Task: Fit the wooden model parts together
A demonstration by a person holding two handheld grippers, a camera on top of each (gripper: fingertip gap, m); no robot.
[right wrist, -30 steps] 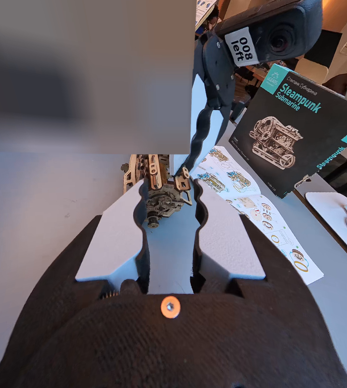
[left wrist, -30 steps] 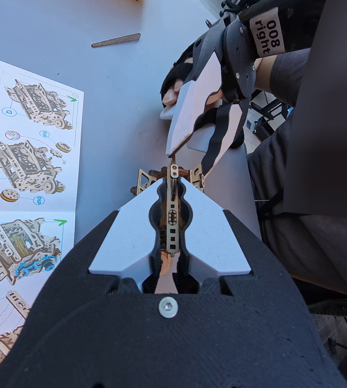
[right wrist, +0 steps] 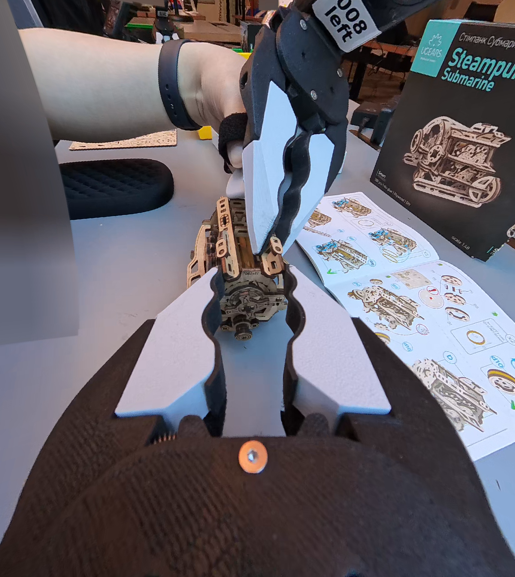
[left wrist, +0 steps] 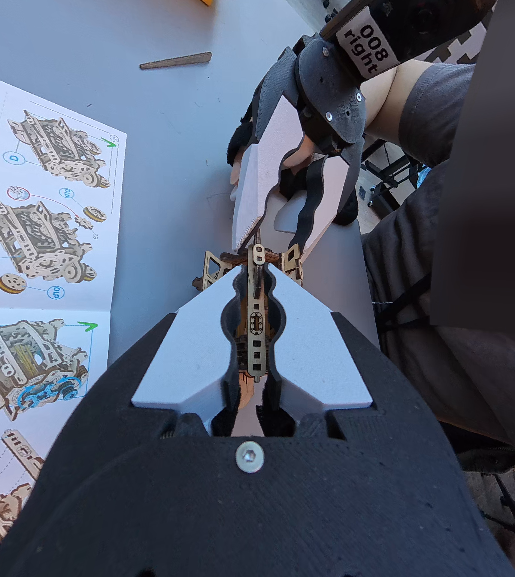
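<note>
Since a second ago my right gripper (right wrist: pixel 251 299) has pushed in: its spread, empty jaws now flank the near end of the wooden model (right wrist: pixel 243 281) instead of stopping short. Above it, my left gripper (right wrist: pixel 268 246) stays clenched on a slim upright strip (left wrist: pixel 255 315) at the model's top. I judge the right ready to brace the model for pressing. Off to the right lie the instruction sheet (right wrist: pixel 430 312) and box (right wrist: pixel 468 134).
</note>
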